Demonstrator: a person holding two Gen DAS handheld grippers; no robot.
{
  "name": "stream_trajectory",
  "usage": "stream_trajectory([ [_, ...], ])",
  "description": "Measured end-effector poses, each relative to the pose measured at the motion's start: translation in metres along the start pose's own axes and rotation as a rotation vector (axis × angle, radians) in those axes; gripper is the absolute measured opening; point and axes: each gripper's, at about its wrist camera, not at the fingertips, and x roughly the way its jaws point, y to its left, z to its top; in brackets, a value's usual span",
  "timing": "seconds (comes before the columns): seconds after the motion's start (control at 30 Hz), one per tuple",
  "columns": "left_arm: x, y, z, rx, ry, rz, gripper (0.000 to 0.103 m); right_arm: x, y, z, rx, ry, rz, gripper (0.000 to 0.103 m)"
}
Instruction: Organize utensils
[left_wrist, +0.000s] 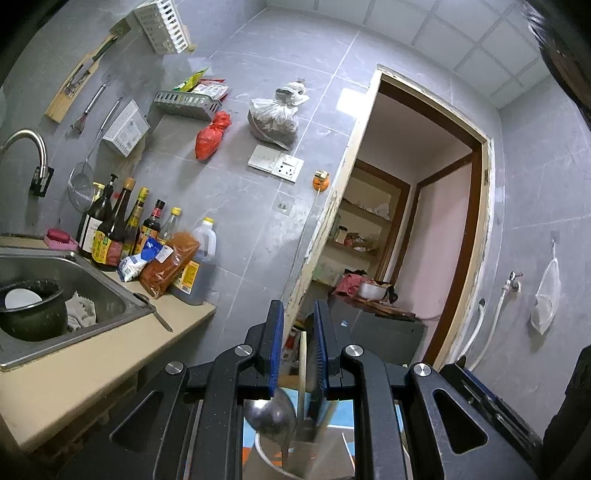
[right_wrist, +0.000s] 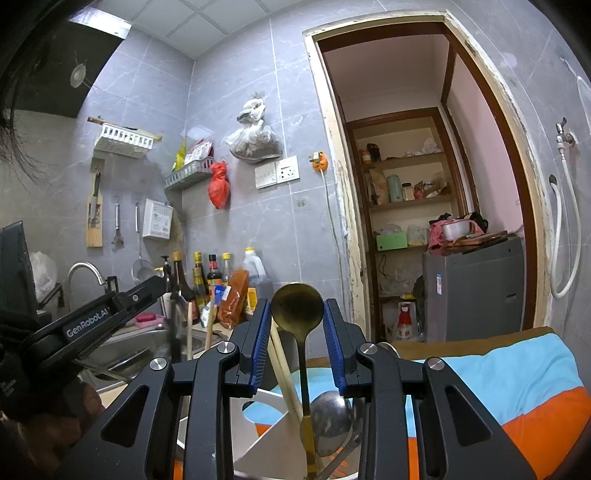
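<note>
In the right wrist view a white utensil holder (right_wrist: 258, 439) stands below my right gripper (right_wrist: 297, 341). A gold spoon (right_wrist: 297, 306) stands upright in it, bowl up between the open jaws, touching neither pad. Wooden chopsticks (right_wrist: 282, 369) and a steel ladle (right_wrist: 330, 417) also sit in the holder. In the left wrist view my left gripper (left_wrist: 299, 347) has its jaws narrowly apart around a wooden chopstick (left_wrist: 303, 369), above a steel spoon (left_wrist: 271, 413) and the holder (left_wrist: 269, 458). Contact is unclear. The left gripper also shows in the right wrist view (right_wrist: 162, 286), with chopsticks (right_wrist: 190, 328) near its tip.
A steel sink (left_wrist: 92, 291) with a black pot (left_wrist: 31, 310) sits at left. Sauce bottles (left_wrist: 122, 225) and an oil jug (left_wrist: 195, 266) line the beige counter (left_wrist: 92, 365). A doorway (right_wrist: 424, 184) leads to shelves. A blue and orange cloth (right_wrist: 517, 387) covers the surface under the holder.
</note>
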Motion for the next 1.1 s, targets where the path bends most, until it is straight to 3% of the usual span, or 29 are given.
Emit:
stream_trajectory([
  [0.3, 0.000, 0.000, 0.004, -0.011, 0.080, -0.001, 0.015, 0.000, -0.001, 0.003, 0.004, 0.015, -0.007, 0.031],
  [0.47, -0.003, -0.007, 0.011, 0.007, 0.143, 0.007, 0.026, -0.003, -0.002, 0.010, 0.019, 0.038, -0.011, 0.041],
  [0.67, -0.008, -0.018, 0.018, 0.027, 0.206, 0.024, 0.044, -0.018, -0.008, 0.024, 0.051, 0.066, -0.056, 0.055],
  [0.8, -0.014, -0.027, 0.023, 0.042, 0.248, 0.029, 0.062, -0.031, -0.014, 0.035, 0.069, 0.093, -0.089, 0.061],
  [0.93, -0.024, -0.040, 0.028, 0.075, 0.281, 0.037, 0.083, -0.050, -0.021, 0.049, 0.086, 0.113, -0.118, 0.075],
  [1.1, -0.037, -0.060, 0.032, 0.101, 0.340, 0.040, 0.095, -0.076, -0.027, 0.067, 0.077, 0.142, -0.146, 0.083],
])
